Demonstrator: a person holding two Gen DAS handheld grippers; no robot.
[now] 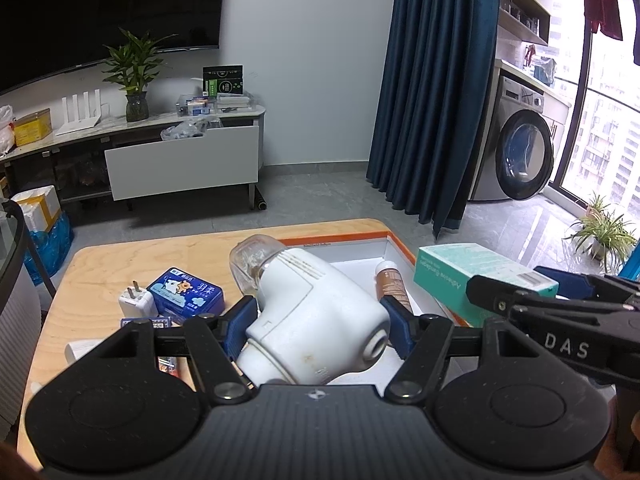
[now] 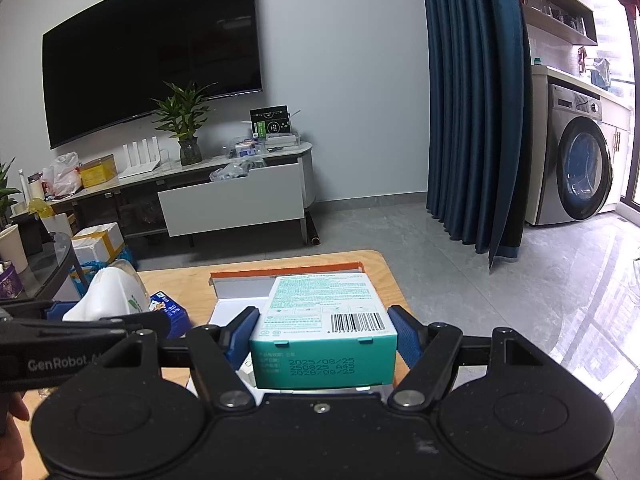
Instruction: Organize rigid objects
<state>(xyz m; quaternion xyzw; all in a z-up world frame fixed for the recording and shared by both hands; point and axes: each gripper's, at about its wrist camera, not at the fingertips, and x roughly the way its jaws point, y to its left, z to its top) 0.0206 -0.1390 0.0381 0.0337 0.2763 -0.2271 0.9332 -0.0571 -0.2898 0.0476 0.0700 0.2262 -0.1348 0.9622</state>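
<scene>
My left gripper [image 1: 318,322] is shut on a white handheld device with a clear cup at its front [image 1: 308,312], held above the wooden table [image 1: 120,256] at the left edge of the orange-rimmed white box [image 1: 360,240]. A brown bottle [image 1: 392,284] lies inside that box. My right gripper [image 2: 324,332] is shut on a teal bandage carton [image 2: 324,320], held over the same box [image 2: 280,274]. The carton also shows in the left wrist view [image 1: 472,276], to the right of the box. The white device shows at the left in the right wrist view [image 2: 112,296].
On the table's left lie a blue tissue pack [image 1: 186,294], a white plug adapter [image 1: 134,304] and small flat items. Beyond are a TV cabinet [image 1: 180,156] with an open drawer, a blue curtain [image 1: 432,100] and a washing machine [image 1: 516,140].
</scene>
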